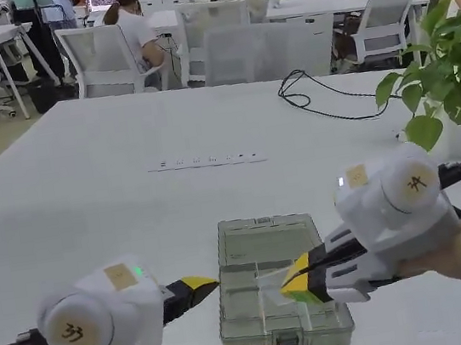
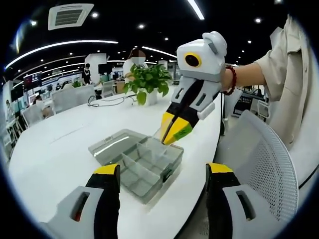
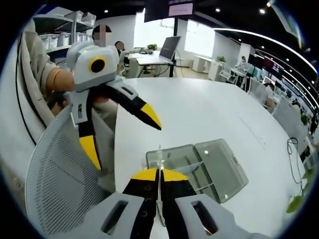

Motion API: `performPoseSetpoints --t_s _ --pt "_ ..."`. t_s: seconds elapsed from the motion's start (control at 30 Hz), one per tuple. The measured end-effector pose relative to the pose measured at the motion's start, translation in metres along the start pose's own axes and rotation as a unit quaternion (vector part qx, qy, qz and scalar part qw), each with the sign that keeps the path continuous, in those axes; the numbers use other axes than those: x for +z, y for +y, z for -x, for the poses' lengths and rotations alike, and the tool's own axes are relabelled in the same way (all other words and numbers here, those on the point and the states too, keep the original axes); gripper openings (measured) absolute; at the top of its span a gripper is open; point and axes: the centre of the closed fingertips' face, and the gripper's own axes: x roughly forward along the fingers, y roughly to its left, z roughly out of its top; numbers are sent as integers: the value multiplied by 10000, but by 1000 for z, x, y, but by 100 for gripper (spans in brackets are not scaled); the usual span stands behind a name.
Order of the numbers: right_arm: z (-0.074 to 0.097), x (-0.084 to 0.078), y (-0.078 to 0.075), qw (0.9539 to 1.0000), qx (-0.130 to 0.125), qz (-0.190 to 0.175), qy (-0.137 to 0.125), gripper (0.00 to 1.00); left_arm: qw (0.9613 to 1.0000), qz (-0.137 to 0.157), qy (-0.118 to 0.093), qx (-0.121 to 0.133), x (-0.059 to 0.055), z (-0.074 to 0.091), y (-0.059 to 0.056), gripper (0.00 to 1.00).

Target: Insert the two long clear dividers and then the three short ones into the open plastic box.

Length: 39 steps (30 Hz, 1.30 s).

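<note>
Clear divider (image 1: 273, 280) was pinched betw the shut fingers of the R gripper (image 3: 159, 175), held over the near part of the box (image 1: 233, 314). Couldn't tell whether its lower edge was down in the base or just above it. Box sat open on the white table (image 1: 86, 184) close to the person, lid (image 1: 265, 238) laid flat on the far side. Partitions showed inside the base. L gripper (image 2: 163, 170) hung just beside the box on its L, fingers spread wide w/ nothing in them, one yellow tip by the box's L wall, the other nearer the person. Further out: leafy plant (image 1: 443, 65) at the table's R side, black cable (image 1: 323, 99) looped on the far part, mesh chair (image 2: 264, 164) by the table edge
</note>
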Motion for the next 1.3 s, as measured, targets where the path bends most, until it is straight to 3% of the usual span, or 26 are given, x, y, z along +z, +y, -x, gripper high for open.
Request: performPoseSetpoints --t_s 0.4,1.07,1.3 --pt "-18 0 -19 9996 -67 -190 181 2 9995 221 181 135 -8 -1 7 85" --pt "-38 -5 -38 9987 -73 -412 283 2 9991 285 210 231 -8 -3 18 85" --pt "-43 -8 -36 9983 36 -483 338 2 9990 319 209 223 -9 -5 19 85"
